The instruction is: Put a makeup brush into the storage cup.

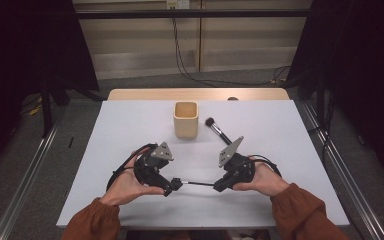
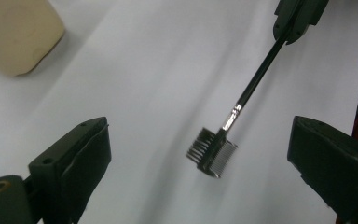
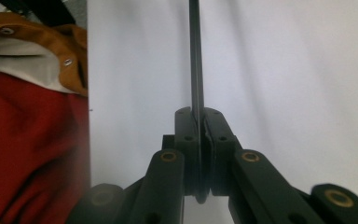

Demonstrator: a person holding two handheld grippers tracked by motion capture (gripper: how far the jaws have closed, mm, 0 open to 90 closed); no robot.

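Right gripper (image 1: 218, 186): jaws clenched on the thin black handle of a comb-brush tool (image 2: 212, 154). In the right gripper view the handle (image 3: 196, 70) runs straight up from between the pressed pads, w/ no gap either side. Right hand (image 1: 260, 177) wraps the gripper body; rust-orange sleeve (image 1: 305, 212) at the bottom edge.

Left gripper (image 1: 174, 186): jaws released, standing wide apart, w/ nothing pressed between them. In the left gripper view the tool's head, w/ metal comb teeth on one side and dark bristles on the other, hangs between the two jaws, clear of both pads. Left hand (image 1: 127, 185) cups the gripper from below.

Tool position: held roughly level above the white table (image 1: 130, 125), near its front edge, spanning the gap between the two grippers. Handle end in the right gripper, head end at the left gripper's tips. Can't tell whether the head touches the tabletop.

Other items: beige square cup (image 1: 185, 119) upright at mid-table, toward the far side. A round-headed black brush (image 1: 218, 130) lies flat just beside it, to the cup's right, apart from both grippers.
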